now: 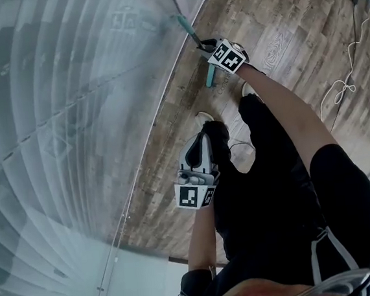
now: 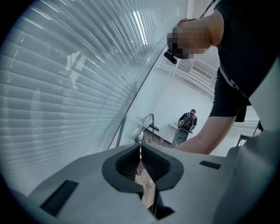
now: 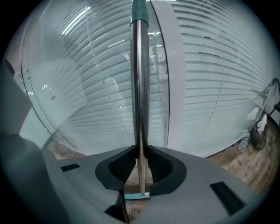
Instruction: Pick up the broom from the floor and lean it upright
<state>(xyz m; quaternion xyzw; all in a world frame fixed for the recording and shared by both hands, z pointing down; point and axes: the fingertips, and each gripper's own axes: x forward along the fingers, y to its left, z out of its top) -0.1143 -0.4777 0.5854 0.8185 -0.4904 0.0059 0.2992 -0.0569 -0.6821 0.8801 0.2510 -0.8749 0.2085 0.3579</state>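
Steel-grey along its pole and teal at the sleeve higher up, the long-handled broom stands nearly upright close beside the frosted glass wall with fine horizontal stripes. Its teal head is down on the brown wood-plank floor, near the foot of the glass. I cannot tell whether the top of the pole touches the glass.

The right claw is clenched on the pole low down, a little above the head. In the right gripper view the shiny pole runs straight up between the two dark ribbed pads of that claw, which press on it from either side. The teal sleeve shows at the top and a strip of the teal head just below the jaws.

The left claw hangs well apart from the broom, nearer the person's body, above the floor beside their dark trouser leg. In the left gripper view its jaws are pressed together with nothing between them; beyond them the broom slants along the glass.

A thin white cord lies looped on the floor to the right. Another person stands far off across the room.
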